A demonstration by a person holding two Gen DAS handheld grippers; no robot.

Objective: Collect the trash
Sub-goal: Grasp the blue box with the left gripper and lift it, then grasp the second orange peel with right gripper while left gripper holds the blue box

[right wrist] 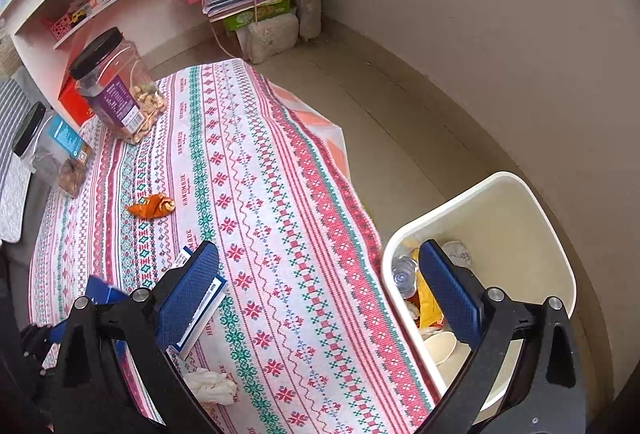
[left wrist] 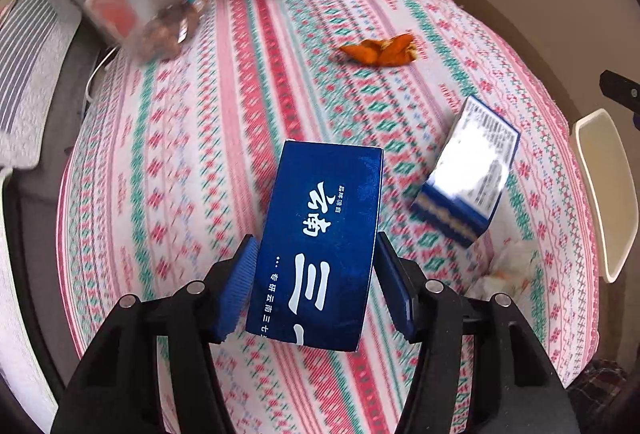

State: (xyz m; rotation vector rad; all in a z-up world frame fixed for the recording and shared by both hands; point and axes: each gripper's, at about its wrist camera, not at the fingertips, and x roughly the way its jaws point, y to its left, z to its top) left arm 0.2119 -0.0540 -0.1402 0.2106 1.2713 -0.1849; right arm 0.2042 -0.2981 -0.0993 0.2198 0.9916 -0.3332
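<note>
We had the left gripper (left wrist: 316, 286) clamped on a blue box (left wrist: 320, 246) above the surface (left wrist: 200, 153); right gripper (right wrist: 320, 298) gaped empty. Next, we judged, carry it to the bin (right wrist: 520, 201) off the surface's right edge.

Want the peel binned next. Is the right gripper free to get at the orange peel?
Probably yes: the right gripper is open and empty, and the orange peel lies alone on bare tablecloth, nothing blocking it.

We see our right gripper (right wrist: 320, 286) with jaws wide apart and empty, above the desk (right wrist: 256, 169) edge beside the white bin (right wrist: 560, 234) holding trash.
</note>
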